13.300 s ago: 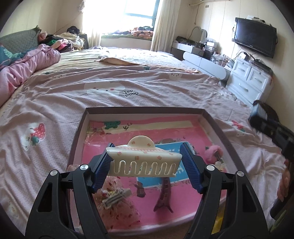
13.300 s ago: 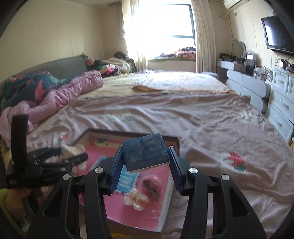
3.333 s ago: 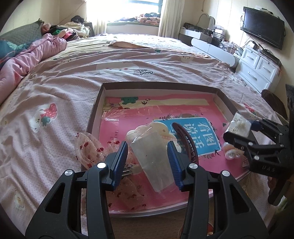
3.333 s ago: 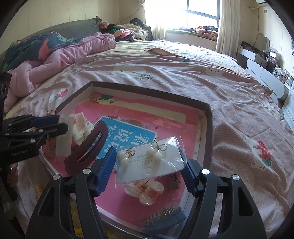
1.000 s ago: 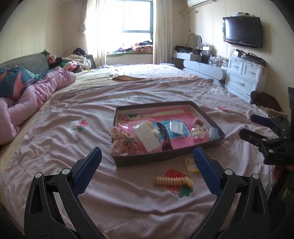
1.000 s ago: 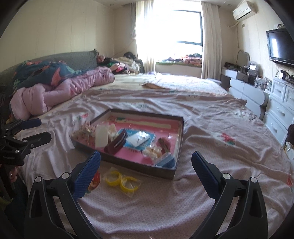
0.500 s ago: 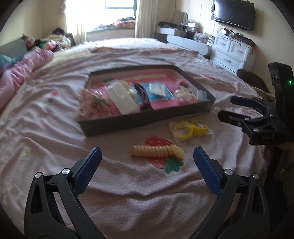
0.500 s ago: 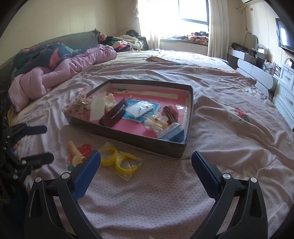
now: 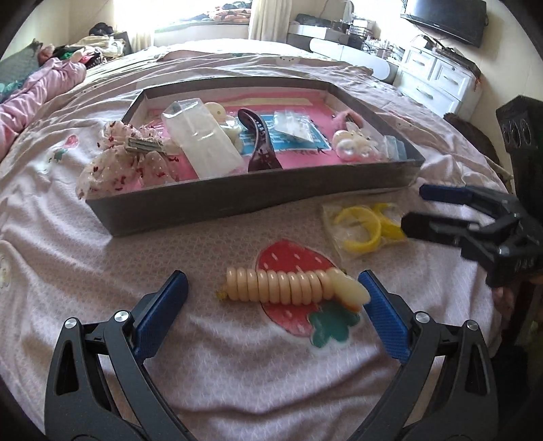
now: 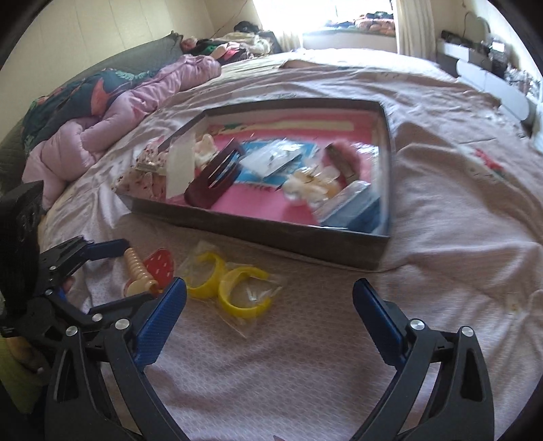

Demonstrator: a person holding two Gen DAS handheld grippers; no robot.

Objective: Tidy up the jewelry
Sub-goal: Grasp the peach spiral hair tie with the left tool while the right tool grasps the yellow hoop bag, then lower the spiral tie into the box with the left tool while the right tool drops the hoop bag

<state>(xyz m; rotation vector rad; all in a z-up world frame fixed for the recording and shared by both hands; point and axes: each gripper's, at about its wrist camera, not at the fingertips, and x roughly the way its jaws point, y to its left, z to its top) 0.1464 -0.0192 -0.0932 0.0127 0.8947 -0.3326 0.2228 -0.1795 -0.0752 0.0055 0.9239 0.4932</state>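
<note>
A dark tray (image 9: 237,200) with a pink floor sits on the bed and holds hair clips, a maroon claw clip (image 9: 259,142), bagged earrings and pearl pieces. It also shows in the right wrist view (image 10: 271,234). A cream ribbed hair clip (image 9: 288,285) lies on the bedsheet in front of the tray. My left gripper (image 9: 273,315) is open, with the cream clip between its fingertips. A clear bag with yellow bangles (image 10: 230,285) lies to the right of it. My right gripper (image 10: 269,315) is open and empty, just short of the bag, and shows in the left wrist view (image 9: 415,208).
A pink quilt (image 10: 112,125) is bunched at the bed's left. White drawers (image 9: 437,78) and a wall TV (image 9: 444,18) stand past the bed's right edge. A floral fabric scrunchie (image 9: 115,166) hangs over the tray's left wall.
Both grippers have dropped lower and closer to the bedsheet. The left one now frames the cream clip and the right one is close to the yellow bangles. Both stay open.
</note>
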